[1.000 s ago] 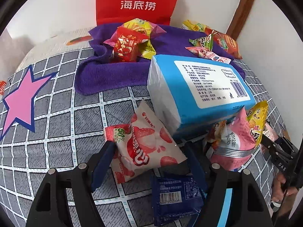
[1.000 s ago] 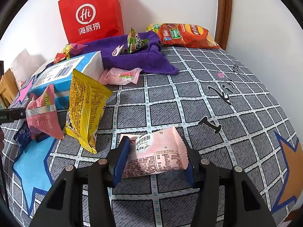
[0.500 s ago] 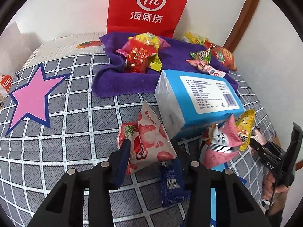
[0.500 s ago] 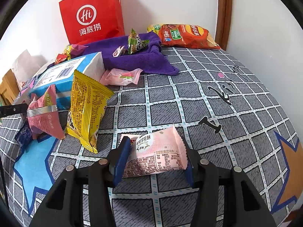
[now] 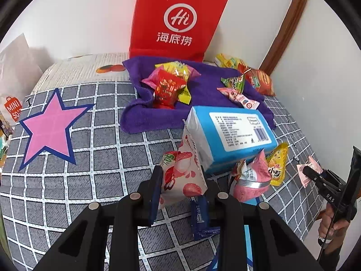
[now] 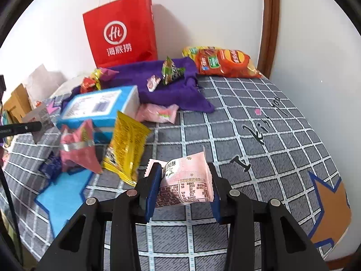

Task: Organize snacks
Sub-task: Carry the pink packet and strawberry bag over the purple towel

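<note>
- Printed on the red paper bag [image 5: 178, 20] were "Hi" and 海底捞; it was stood against the wall behind the purple towel [image 5: 203, 94].
- The strawberry-printed packet [image 5: 185, 176] was clamped by the left gripper [image 5: 180, 187], beside the blue tissue pack [image 5: 234, 137].
- The pink pastry packet [image 6: 187, 183], marked 花酥, was squeezed by the right gripper [image 6: 185, 189], its jaws just closing; "MINI SO" was read on a small red tag [image 5: 13, 108].

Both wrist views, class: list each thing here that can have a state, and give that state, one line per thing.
left gripper: jaws shut on the strawberry snack packet.
strawberry snack packet: pinched, crumpled upright.
right gripper: jaws just closing, shut on the pink pastry packet.
pink pastry packet: squeezed, bowed.
red paper bag: standing against the wall.
purple towel: rumpled, snacks on it.
tissue pack: lying flat, sealed.
</note>
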Demonstrator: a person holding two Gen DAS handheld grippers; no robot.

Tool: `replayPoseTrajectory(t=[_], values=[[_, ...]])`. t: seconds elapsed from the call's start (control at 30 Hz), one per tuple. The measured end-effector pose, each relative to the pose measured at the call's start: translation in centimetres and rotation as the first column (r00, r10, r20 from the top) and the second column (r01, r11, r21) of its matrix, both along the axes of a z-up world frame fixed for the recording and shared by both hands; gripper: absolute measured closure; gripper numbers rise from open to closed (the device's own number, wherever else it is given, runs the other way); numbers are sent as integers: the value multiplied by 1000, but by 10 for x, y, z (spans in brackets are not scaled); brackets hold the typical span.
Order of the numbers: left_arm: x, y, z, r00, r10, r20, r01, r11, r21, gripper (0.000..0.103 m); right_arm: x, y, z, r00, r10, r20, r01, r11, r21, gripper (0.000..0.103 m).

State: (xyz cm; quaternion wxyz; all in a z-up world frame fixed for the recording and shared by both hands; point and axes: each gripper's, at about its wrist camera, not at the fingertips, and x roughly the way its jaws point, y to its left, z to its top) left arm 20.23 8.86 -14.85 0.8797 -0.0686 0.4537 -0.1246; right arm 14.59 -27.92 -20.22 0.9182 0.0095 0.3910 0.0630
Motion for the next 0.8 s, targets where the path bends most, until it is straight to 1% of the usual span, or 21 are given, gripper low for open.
replayPoseTrajectory(t=[0.13, 0.27, 0.37, 0.57, 0.7, 0.8], values=[[2, 1, 13, 1000, -5, 18, 5, 1000, -20, 75, 6, -2, 20, 1000, -8, 21, 8, 1000, 24, 64], [11, -1, 32, 999, -5, 48, 6, 1000, -21, 75, 20, 5, 45, 998, -10, 54, 10, 1000, 0, 64], [18, -4, 47, 997, -6, 72, 7, 1000, -19, 75, 31, 12, 65, 996, 5, 86, -5, 1000, -2, 64], [38, -13, 77, 993, -13, 121, 15, 1000, -10, 75, 66, 25, 96, 994, 23, 108, -24, 1000, 13, 64], [54, -20, 89, 989, -22, 144, 22, 1000, 1, 75, 92, 28, 111, 993, 30, 115, -34, 999, 28, 64], [67, -24, 94, 988, -24, 152, 23, 1000, 7, 75, 109, 34, 119, 992, 41, 120, -46, 998, 32, 64]])
